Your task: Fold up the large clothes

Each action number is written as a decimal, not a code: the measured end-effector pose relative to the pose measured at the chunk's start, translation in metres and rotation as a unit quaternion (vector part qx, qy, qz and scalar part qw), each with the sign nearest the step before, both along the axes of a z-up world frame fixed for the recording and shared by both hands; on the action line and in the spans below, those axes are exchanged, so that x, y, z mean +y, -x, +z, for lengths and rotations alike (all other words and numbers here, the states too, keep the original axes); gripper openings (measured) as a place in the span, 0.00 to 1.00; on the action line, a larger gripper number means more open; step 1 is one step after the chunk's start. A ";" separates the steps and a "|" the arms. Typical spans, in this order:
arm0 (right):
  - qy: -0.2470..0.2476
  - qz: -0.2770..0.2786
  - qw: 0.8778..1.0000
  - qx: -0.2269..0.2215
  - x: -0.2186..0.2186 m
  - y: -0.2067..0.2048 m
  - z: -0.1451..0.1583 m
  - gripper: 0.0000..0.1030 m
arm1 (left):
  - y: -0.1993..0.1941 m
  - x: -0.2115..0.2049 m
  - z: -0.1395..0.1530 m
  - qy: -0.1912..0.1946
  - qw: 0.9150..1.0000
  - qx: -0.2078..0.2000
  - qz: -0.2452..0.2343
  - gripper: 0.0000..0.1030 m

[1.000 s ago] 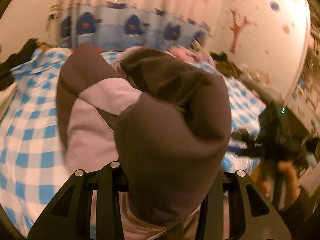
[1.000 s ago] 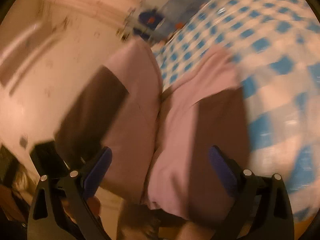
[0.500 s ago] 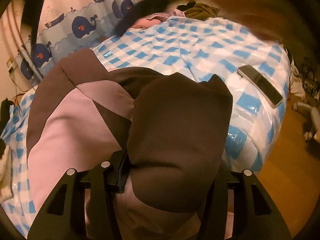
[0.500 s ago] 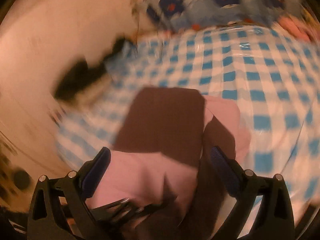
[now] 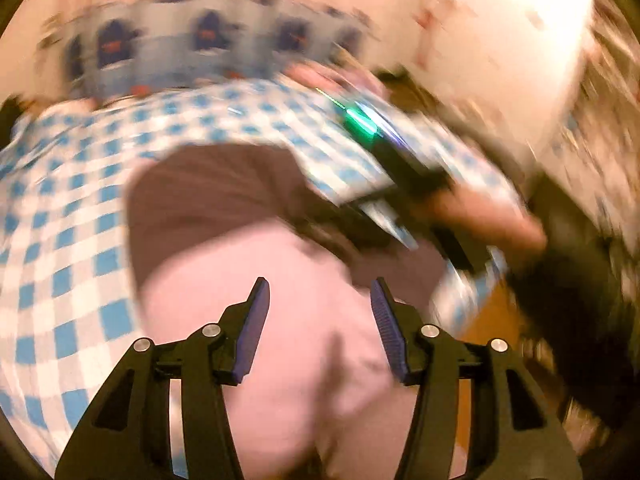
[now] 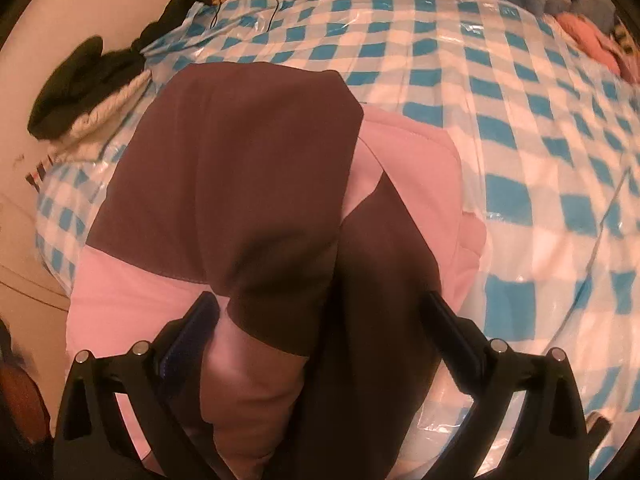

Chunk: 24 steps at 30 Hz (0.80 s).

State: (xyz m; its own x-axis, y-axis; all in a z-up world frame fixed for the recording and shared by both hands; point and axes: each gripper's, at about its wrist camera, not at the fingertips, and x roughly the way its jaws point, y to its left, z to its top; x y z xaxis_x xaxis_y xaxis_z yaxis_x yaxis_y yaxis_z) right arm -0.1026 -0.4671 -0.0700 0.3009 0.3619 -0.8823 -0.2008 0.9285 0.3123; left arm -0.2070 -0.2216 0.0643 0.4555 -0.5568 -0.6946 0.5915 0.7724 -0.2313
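Observation:
A pink and dark brown garment (image 6: 248, 184) lies folded on a blue-and-white checked bed cover (image 6: 540, 168). In the left wrist view, blurred by motion, my left gripper (image 5: 320, 292) is open and empty above the garment's pink part (image 5: 304, 312). In the right wrist view, my right gripper (image 6: 324, 312) is open wide with a bunched fold of the garment lying between its fingers; the pads do not press it. The right gripper (image 5: 372, 160) and the hand holding it also show in the left wrist view, at the garment's far right edge.
Dark and white clothes (image 6: 84, 84) are piled at the bed's left edge. A whale-print curtain (image 5: 200, 44) hangs behind the bed. Pink clothing (image 6: 592, 40) lies at the far right corner. Wooden floor (image 5: 492, 316) shows past the bed's right edge.
My left gripper has let go of the brown fold and opened, and has swung away. The garment now lies flatter on the bed. My right gripper has moved closer over the garment.

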 end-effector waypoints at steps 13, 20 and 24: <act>0.066 -0.023 0.997 -0.012 -0.004 -0.037 0.016 0.93 | -0.033 -0.076 -0.083 -0.081 0.994 0.032 -0.059 0.54; -0.073 -0.090 0.993 0.023 -0.034 -0.030 -0.073 0.94 | -0.045 -0.088 -0.103 -0.085 0.993 0.059 -0.064 0.54; -0.003 -0.091 0.996 0.015 -0.028 -0.025 -0.030 0.93 | -0.041 -0.087 -0.104 -0.089 0.993 0.047 -0.067 0.55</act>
